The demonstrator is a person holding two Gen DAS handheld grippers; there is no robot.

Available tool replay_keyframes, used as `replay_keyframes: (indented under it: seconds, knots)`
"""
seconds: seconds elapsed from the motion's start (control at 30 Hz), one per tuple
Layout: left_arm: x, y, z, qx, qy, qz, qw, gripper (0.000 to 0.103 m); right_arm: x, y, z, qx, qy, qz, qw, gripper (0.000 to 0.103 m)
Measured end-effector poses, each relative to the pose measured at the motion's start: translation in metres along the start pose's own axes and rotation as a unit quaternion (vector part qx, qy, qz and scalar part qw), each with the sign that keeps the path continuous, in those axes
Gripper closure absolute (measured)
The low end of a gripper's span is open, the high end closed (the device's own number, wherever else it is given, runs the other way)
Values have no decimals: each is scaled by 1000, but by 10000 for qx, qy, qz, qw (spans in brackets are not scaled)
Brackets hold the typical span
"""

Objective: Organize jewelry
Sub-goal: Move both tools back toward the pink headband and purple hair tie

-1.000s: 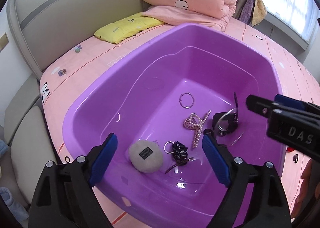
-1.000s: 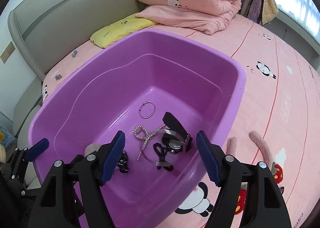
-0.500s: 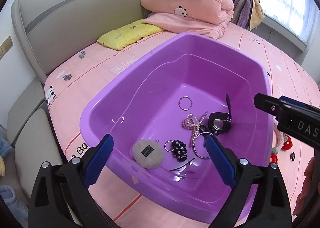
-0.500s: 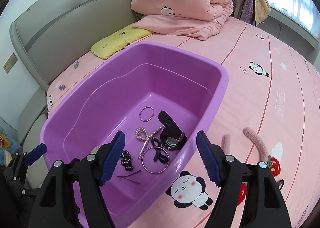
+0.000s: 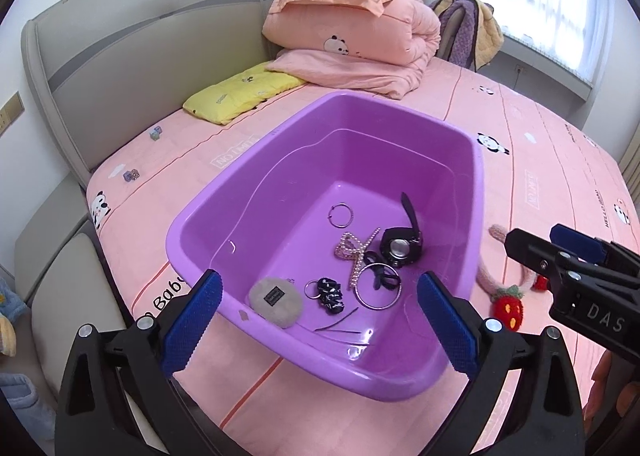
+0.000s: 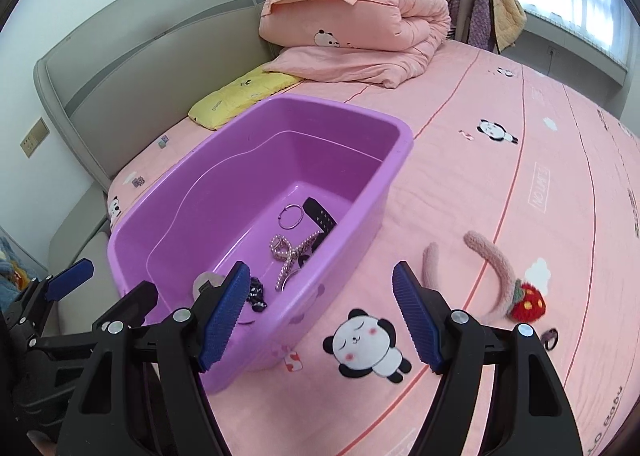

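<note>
A purple plastic tub sits on the pink bed. Inside lie a black watch, a pearl hair clip, a thin ring, a silver bangle, a black charm on a keyring, a grey pad and a hairpin. My left gripper is open and empty above the tub's near rim. My right gripper is open and empty beside the tub's right wall. A pink strawberry headband lies on the bed to the right.
A small dark hair tie lies by the headband. A folded pink duvet and yellow pillow lie by the grey headboard. A chair with clothes stands near the window. The bed edge drops off left.
Both grippers have pulled back and up from the tub, both still open. The silver bangle now lies on the tub floor beside the watch.
</note>
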State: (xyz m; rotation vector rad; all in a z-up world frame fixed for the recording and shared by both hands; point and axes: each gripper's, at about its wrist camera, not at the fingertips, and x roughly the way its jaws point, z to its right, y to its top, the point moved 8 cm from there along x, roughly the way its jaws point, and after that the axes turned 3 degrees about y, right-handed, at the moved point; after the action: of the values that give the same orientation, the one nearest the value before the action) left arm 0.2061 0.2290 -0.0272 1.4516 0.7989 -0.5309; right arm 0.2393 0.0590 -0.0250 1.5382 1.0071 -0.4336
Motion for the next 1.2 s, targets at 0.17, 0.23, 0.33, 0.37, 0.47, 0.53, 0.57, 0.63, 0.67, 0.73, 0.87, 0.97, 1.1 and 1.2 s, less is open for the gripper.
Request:
replay_keyframes:
  seconds: [0.17,0.23,0.33,0.37,0.47,0.53,0.57,0.63,0.67,0.73,0.87,0.97,1.1,1.2]
  knots:
    - [-19,-12,15,72,-81,91,9999,6,-28,-21,21,194,-34,174,9997,32]
    - [-24,-15,22,127,-90,116,9998,6,-39,-30,32,328,-36,236,9992,32]
    - [-34,-22,35,198,-154,132,9996,6,-55,-45,49,495,-83,332,9982,32]
    - [-37,-25,40,221,-184,136,9995,6,-60,-51,55,545,-95,360,9978,32]
    - [-44,-32,54,305,-261,145,9991,6,-72,-67,69,644,-150,417,9969,32]
    - [-47,-38,65,390,-314,121,9987,6,-78,-78,79,687,-191,430,9965,32]
    - [-48,-41,72,442,-326,112,9984,6,-80,-83,82,702,-221,436,9963,32]
    - [-50,-46,83,538,-348,89,9979,6,-85,-94,90,741,-268,436,9959,32]
    - [-51,-49,88,577,-364,75,9976,6,-88,-100,94,763,-284,430,9957,32]
    - [-54,-54,99,641,-433,65,9970,6,-92,-110,101,826,-330,427,9951,32]
    - [-60,-65,119,801,-473,109,9956,6,-102,-131,116,948,-385,419,9939,32]
    - [-61,-74,133,888,-548,61,9945,6,-109,-144,127,984,-502,431,9929,32]
    - [-63,-83,155,1032,-634,9,9926,6,-117,-162,146,1139,-586,436,9908,32]
    - [-62,-89,170,1148,-707,-34,9909,6,-120,-173,162,1254,-685,439,9888,32]
